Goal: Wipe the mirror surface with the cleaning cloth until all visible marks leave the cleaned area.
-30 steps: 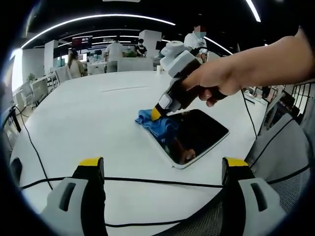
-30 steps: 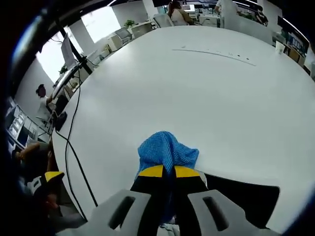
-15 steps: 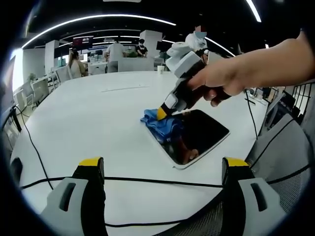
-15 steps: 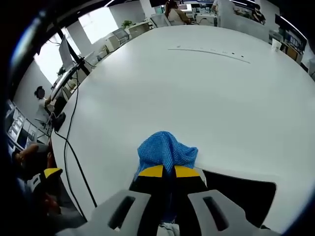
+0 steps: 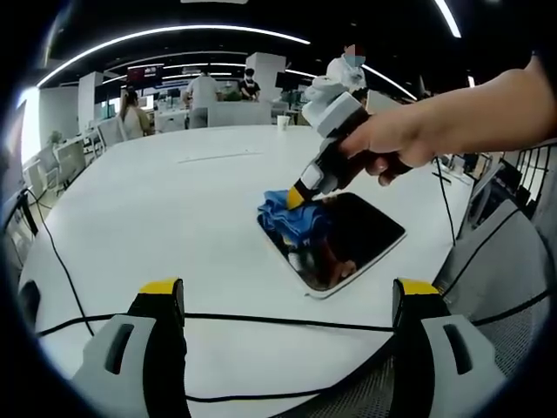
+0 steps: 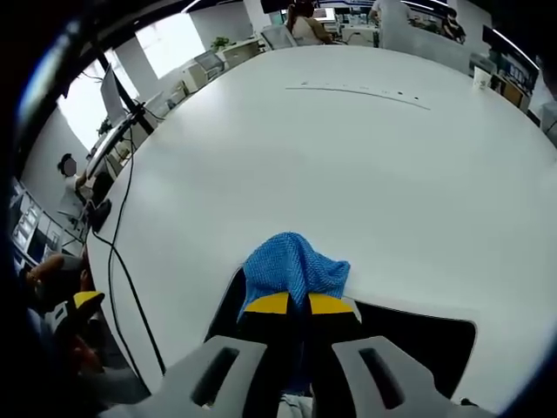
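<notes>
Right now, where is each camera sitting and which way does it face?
Left gripper view: rides the left gripper, held back at the near table edge, jaws wide apart, facing across the white table at the mirror; the person's hand holding the right gripper shows.
Right gripper view: rides the right gripper, looking down its closed jaws at the blue cloth on the mirror, table beyond.
Shared: cloth, mirror, table, a black cable.
</notes>
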Action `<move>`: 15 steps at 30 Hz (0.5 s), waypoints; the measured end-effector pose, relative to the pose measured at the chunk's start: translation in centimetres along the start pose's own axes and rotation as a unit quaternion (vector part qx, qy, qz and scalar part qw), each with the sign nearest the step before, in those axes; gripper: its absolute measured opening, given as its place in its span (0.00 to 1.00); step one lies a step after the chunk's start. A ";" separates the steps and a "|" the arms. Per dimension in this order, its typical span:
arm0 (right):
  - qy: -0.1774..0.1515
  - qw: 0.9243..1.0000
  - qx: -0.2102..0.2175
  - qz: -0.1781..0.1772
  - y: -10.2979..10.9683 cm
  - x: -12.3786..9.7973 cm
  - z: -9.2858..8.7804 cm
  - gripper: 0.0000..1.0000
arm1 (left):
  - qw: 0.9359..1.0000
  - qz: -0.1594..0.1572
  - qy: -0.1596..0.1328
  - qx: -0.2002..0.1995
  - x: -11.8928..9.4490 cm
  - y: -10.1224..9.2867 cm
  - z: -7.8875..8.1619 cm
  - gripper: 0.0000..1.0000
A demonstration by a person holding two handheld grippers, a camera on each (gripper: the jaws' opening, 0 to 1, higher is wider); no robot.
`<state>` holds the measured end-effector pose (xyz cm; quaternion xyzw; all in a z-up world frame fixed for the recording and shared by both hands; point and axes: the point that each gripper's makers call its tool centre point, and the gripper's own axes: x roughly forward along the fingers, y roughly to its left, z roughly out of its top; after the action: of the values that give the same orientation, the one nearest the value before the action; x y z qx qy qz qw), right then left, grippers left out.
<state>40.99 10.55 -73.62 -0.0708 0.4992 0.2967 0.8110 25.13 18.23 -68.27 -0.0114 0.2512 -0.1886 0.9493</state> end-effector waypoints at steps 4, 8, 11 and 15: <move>-0.001 1.000 0.001 -0.002 -0.4 0.2 0.1 0.00 | 1.000 -0.001 0.002 0.002 0.0 -0.1 0.0 0.99; 0.001 1.000 0.000 -0.004 -0.9 0.2 0.1 0.00 | 1.000 -0.002 0.003 0.003 -0.1 -0.1 0.0 0.99; 0.001 1.000 0.003 -0.006 -1.2 0.1 -0.1 0.00 | 1.000 -0.002 0.003 0.003 -0.1 -0.1 0.0 0.99; 0.001 1.000 0.004 -0.008 -1.4 -0.2 -0.2 0.00 | 1.000 -0.003 0.004 0.004 -0.1 -0.2 0.0 0.99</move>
<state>41.54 9.27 -73.83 -0.0723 0.5006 0.2881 0.8131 25.02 18.10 -68.19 -0.0078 0.2542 -0.1923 0.9478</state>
